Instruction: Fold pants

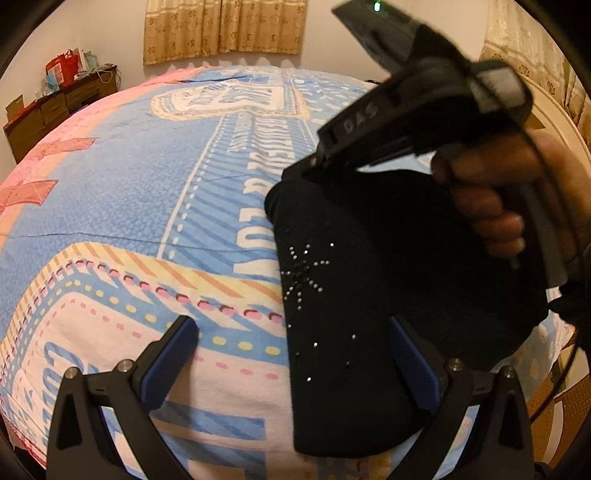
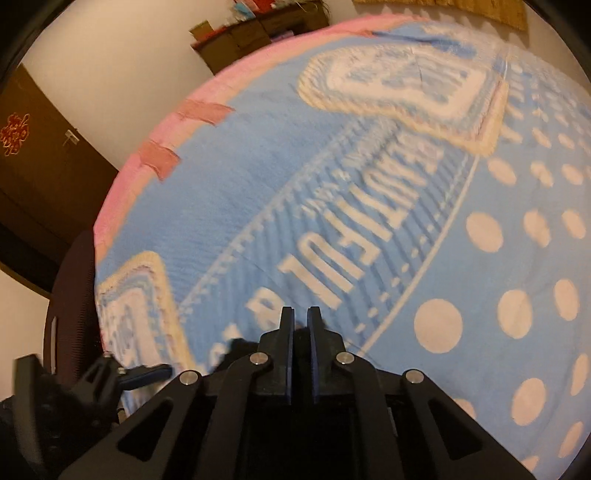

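Note:
Black pants [image 1: 347, 295] with small rhinestones hang in the air above the bed, on the right of the left wrist view. My right gripper [image 1: 314, 166] is shut on their top edge and holds them up. In the right wrist view its fingers [image 2: 301, 325] are nearly together with a little dark cloth between them. My left gripper [image 1: 291, 354] is open and empty. Its right finger [image 1: 410, 362] is against the hanging pants, its left finger [image 1: 173, 358] is over the bedspread. The left gripper also shows low at the left of the right wrist view [image 2: 140, 373].
A blue, pink and cream printed bedspread [image 1: 129, 184] covers the bed below. A brown dresser [image 1: 55, 107] with bags stands at the far left wall. Curtains [image 1: 225, 26] hang behind. A dark chair [image 2: 70, 295] and a brown door [image 2: 44, 166] are left of the bed.

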### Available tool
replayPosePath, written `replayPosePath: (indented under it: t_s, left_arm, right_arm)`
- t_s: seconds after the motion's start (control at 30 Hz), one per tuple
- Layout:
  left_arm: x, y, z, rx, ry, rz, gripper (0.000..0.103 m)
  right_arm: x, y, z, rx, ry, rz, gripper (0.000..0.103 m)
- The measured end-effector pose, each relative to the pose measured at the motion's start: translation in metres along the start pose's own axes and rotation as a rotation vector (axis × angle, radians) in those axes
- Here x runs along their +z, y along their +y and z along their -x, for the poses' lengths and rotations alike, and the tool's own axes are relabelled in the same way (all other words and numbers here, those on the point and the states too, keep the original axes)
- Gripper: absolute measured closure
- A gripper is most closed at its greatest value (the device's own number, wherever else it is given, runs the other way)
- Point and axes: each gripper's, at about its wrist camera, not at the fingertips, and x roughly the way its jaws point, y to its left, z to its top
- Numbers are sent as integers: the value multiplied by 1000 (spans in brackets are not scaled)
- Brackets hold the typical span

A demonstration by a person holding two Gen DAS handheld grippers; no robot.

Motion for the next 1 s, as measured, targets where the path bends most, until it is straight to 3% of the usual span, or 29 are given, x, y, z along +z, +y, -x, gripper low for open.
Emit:
replayPosePath:
  t_s: [0.17,0.23,0.27,0.33,0.37,0.5,0.7,0.8,1.0]
  left_arm:
    - [-3,-4,6,-3,7,21,0]
    - [-4,-3,8,-6,14,35,0]
    - [-6,-2,9,-8,18,38,0]
    - [-8,-1,13,-15,24,45,0]
    - [-9,1,14,-20,29,49,0]
    - [-12,2,15,-31,35,41,0]
    - [-12,-1,11,-9,17,7,0]
    - [-12,-1,10,-9,13,-4,0]
    - [-12,-2,9,-7,9,-10,0]
  right_arm:
    - [-2,-1,5,48,-23,0,97]
    - [-4,0,15,79,-44,4,90]
    - [-6,2,19,75,-53,11,85]
    - [-14,5,33,19,-85,22,53]
    - [-17,8,39,7,-102,29,49]
    - [-39,15,57,34,-133,49,49]
    - [-48,8,36,-87,-94,58,49]
    - [-51,5,27,-161,-113,85,34]
    - [-53,-2,32,-153,-148,36,32]
